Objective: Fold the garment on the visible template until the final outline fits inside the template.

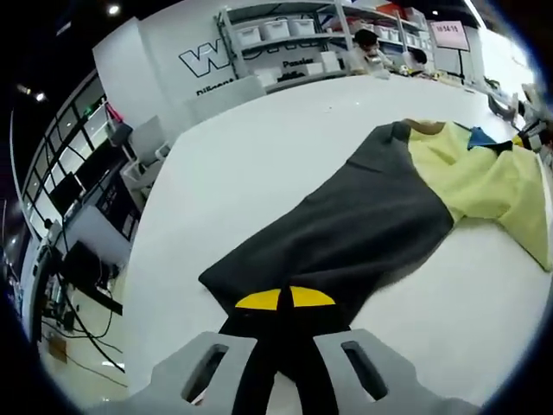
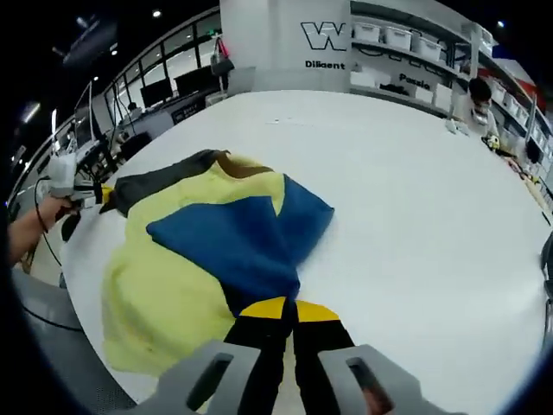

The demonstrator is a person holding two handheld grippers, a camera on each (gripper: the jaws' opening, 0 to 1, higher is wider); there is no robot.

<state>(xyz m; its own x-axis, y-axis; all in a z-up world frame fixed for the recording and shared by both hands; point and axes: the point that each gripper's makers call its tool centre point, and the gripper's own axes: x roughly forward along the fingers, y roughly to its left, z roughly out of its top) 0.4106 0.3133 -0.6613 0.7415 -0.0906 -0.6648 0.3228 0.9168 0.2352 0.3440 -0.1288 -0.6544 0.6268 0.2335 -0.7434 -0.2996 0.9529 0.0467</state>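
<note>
A garment of dark grey, pale yellow and blue cloth lies spread on the white table (image 1: 259, 147). In the left gripper view the grey part (image 1: 346, 233) runs from my jaws to the yellow part (image 1: 484, 181). My left gripper (image 1: 284, 299) is shut, its yellow tips pinching the grey edge. In the right gripper view the blue part (image 2: 242, 233) lies over the yellow cloth (image 2: 155, 294) and narrows into my right gripper (image 2: 285, 309), which is shut on it. The left gripper (image 2: 82, 197), held by a hand (image 2: 26, 229), shows at the grey end (image 2: 164, 181).
The table (image 2: 415, 190) stretches wide and white beyond the garment. Shelves with white bins (image 1: 276, 35) and a wall with lettering (image 2: 324, 39) stand behind it. Desks with monitors (image 2: 164, 91) lie past the table's edge. People sit at the far end (image 1: 367, 43).
</note>
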